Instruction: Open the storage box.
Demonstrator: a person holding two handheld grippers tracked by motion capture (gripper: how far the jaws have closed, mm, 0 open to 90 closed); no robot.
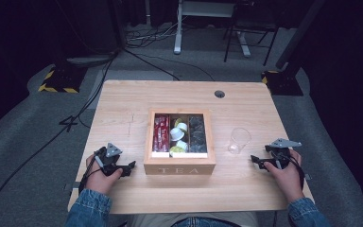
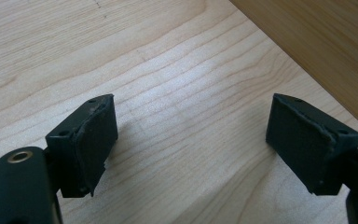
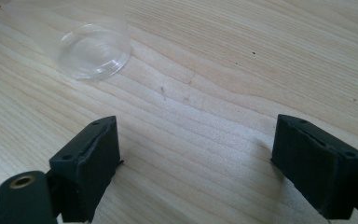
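A light wooden table [image 1: 123,101] seen from above, with a person's two denim-sleeved forearms coming in from the bottom edge. At the left, the left gripper [image 1: 128,167] rests low on the tabletop near the front edge, its jaws pointing right toward a wooden tea box [image 1: 179,169]. In the left gripper view its black jaws stand wide apart with bare wood between them, and the side wall of the box runs along the upper right.

The tea box sits in the middle of the table, open at the top, with "TEA" on its front wall. It has three compartments: red packets on the left, pale round capsules in the middle, dark capsules on the right.

Right of the box, apart from it, stands an upright clear plastic cup [image 1: 239,140]. Further right, the right gripper [image 1: 255,161] lies on the table pointing left toward the cup. In the right gripper view its jaws are spread wide, holding nothing, and the cup stands near, ahead and to the left.
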